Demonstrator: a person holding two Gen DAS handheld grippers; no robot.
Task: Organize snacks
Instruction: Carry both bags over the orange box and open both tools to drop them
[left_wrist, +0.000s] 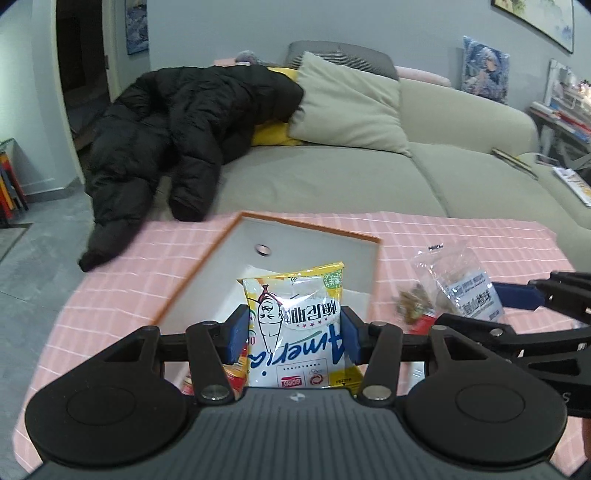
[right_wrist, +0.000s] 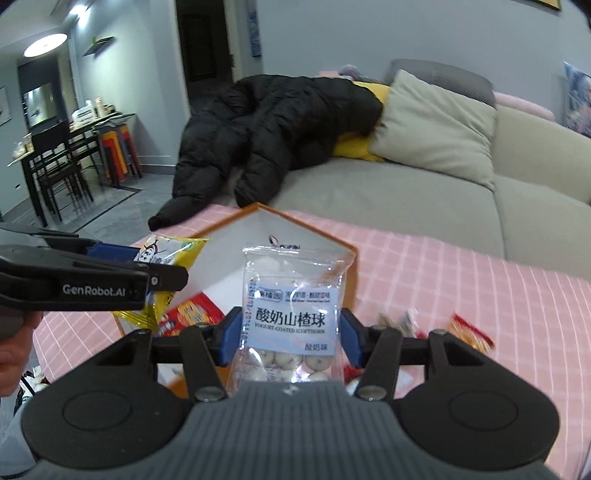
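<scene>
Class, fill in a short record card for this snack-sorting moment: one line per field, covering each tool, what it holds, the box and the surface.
left tool: shut on yellow-and-white snack bag
right tool: shut on clear hawthorn-ball bag
box: white inside, orange rim, on the table, a red packet in it
surface: pink checked cloth
loose snacks: small wrappers on the cloth

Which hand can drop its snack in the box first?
Probably the left. Its gripper holds the yellow snack bag right over the orange-rimmed box. The right gripper holds the hawthorn ball bag nearer the box's corner.
</scene>
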